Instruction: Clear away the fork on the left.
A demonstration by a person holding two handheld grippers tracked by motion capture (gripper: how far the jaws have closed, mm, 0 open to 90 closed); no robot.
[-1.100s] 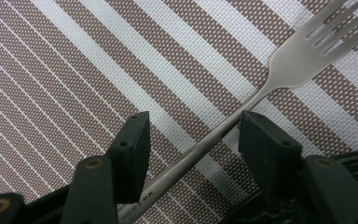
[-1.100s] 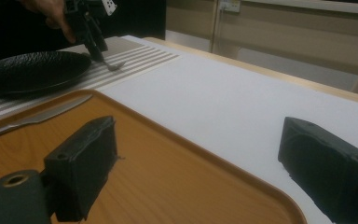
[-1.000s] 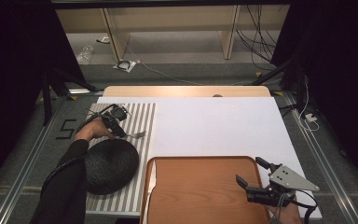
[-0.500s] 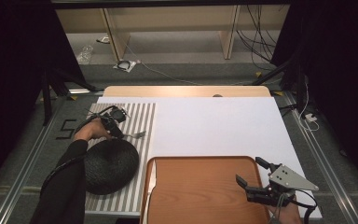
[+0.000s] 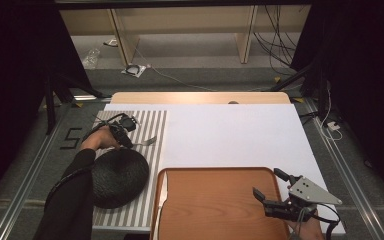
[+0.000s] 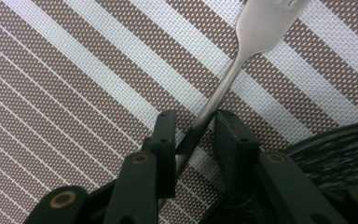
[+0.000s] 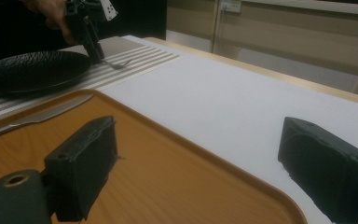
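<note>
The fork (image 6: 242,60) lay on the striped mat (image 5: 150,125) at mid-left of the high view, just beside the black plate (image 5: 117,176) — prob. its table-setting spot. The left gripper (image 6: 195,133) stood over it, jaws narrow and just closing, handle between the pads (image 6: 165,140), contact unclear. The right gripper (image 5: 275,187) hovered wide open and empty over the tray (image 5: 215,205), lower right — apparently waiting.

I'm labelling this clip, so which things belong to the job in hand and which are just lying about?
In the job:
- fork, its handle between the jaws of the left gripper, which have just been closing
- striped mat under it

Lying about:
- black plate beside the fork
- tray
- knife on the tray's edge
- right gripper, open over the tray
</note>
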